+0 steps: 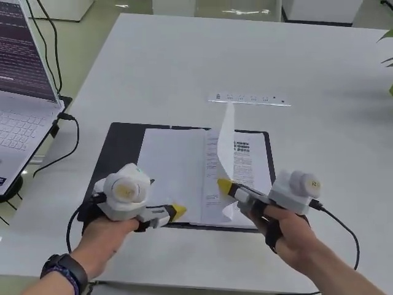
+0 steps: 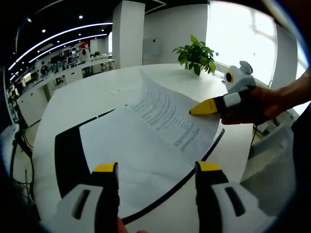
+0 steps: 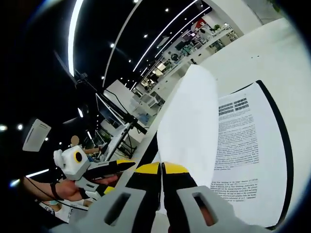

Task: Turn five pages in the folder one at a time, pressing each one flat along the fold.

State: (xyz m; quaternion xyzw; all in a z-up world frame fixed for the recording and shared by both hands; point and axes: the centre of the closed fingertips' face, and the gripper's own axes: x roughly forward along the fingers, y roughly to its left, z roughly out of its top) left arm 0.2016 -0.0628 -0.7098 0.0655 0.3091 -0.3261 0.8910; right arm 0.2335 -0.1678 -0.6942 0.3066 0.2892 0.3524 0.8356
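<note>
A black folder lies open on the white table, with white sheets on the left and printed text pages on the right. One page stands lifted almost upright over the fold. My right gripper is shut on that page's lower edge; in the right gripper view the yellow tips pinch the sheet. My left gripper hovers at the folder's near left corner, its jaws open with nothing between them. In the left gripper view the right gripper holds the raised page.
A laptop sits at the far left with a black cable running toward the folder. A white power strip lies behind the folder. A potted plant stands at the table's far end. The table's near edge runs just below both hands.
</note>
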